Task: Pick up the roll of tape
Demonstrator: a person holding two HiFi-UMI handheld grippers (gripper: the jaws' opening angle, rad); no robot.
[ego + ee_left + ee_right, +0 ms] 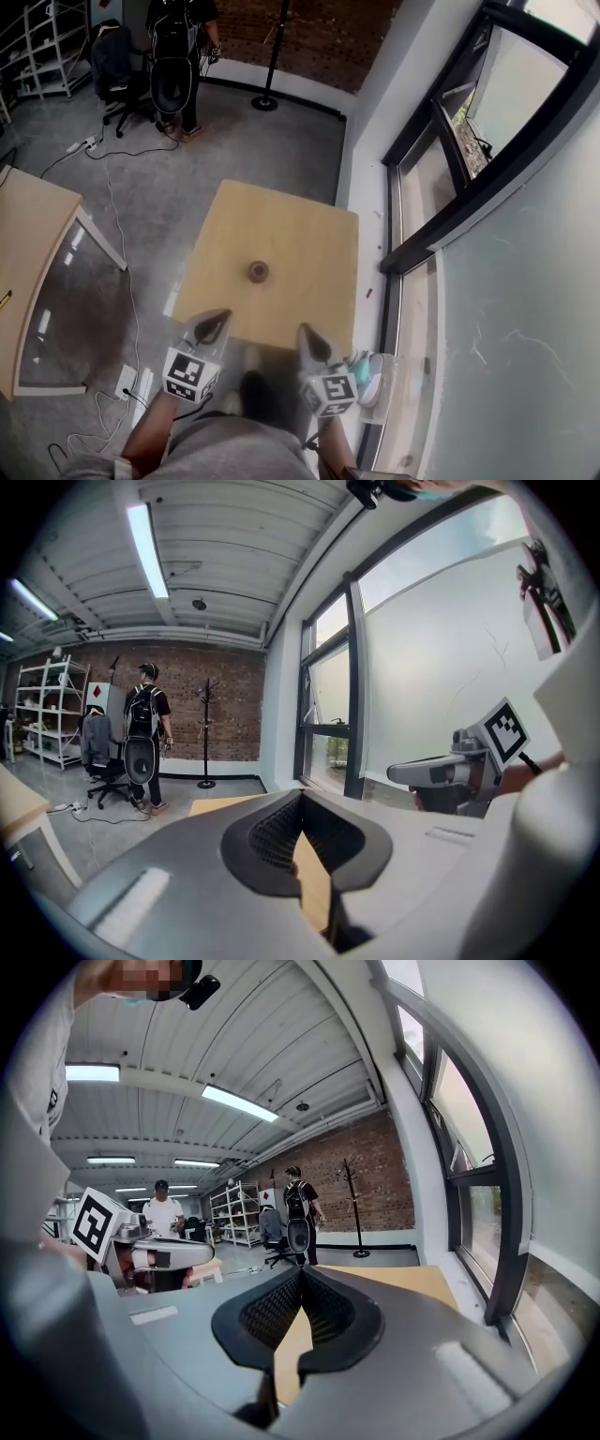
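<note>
In the head view a small brown roll of tape (257, 272) lies flat near the middle of the light wooden table (309, 244). My left gripper (215, 325) and right gripper (309, 335) hover side by side over the table's near edge, short of the tape, and both point toward it. Each is shut with nothing between its jaws. In the left gripper view the left gripper (302, 795) has its tips together and the right gripper (427, 772) shows off to the side. In the right gripper view the right gripper (300, 1272) hides the tape.
A second wooden table (28, 244) stands at the left. Cables and a power strip (125, 380) lie on the floor between the tables. A person with a backpack (178, 56), an office chair (117, 66) and a coat stand (269, 94) are far back. Windows (450, 178) line the right.
</note>
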